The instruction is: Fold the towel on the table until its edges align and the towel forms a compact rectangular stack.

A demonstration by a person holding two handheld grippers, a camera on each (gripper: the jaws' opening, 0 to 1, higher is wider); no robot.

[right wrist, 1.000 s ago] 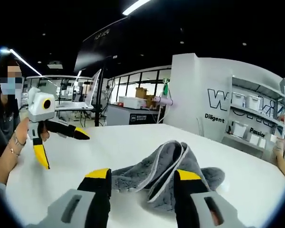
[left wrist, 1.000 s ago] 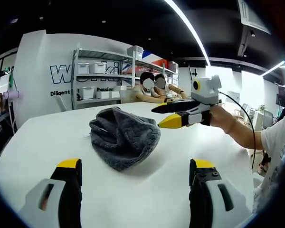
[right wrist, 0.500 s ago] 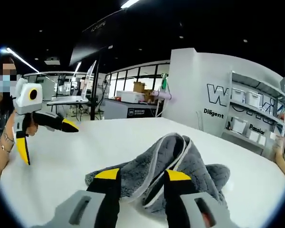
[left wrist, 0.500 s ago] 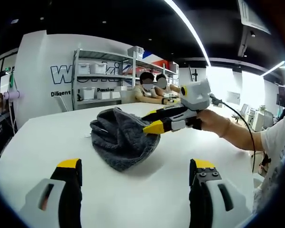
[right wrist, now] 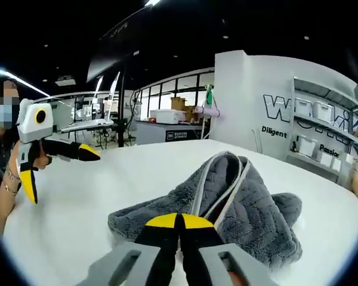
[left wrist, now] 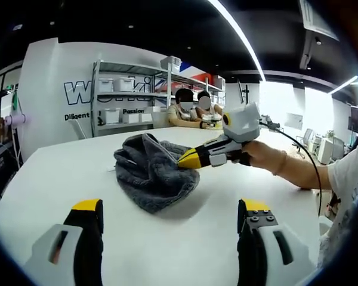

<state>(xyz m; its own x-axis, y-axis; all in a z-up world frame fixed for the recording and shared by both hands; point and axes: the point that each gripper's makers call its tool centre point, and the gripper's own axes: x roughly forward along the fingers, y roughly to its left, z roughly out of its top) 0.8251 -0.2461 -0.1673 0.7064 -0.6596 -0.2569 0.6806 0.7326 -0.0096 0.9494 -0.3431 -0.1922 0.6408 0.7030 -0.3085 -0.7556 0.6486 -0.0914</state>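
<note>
A grey towel (left wrist: 150, 174) lies crumpled in a loose heap on the white table (left wrist: 53, 179). In the left gripper view my right gripper (left wrist: 190, 158) reaches in from the right, held by a hand, with its yellow tips pressed together on the towel's right edge. The right gripper view has that gripper (right wrist: 179, 221) with its jaws closed at the near hem of the towel (right wrist: 244, 199). My left gripper (left wrist: 170, 207) hovers open, short of the towel and apart from it. It appears again at the left of the right gripper view, the left gripper (right wrist: 59, 173) spread wide over bare table.
Metal shelving (left wrist: 122, 95) with white bins stands behind the table against a lettered wall. People (left wrist: 194, 110) sit at the table's far side. A person (right wrist: 3, 155) holding the grippers is at the table's edge. Bare tabletop (right wrist: 125, 173) surrounds the towel.
My right gripper moved forward onto the towel's edge and its jaws went from open to closed. The left gripper stayed where it was, open.
</note>
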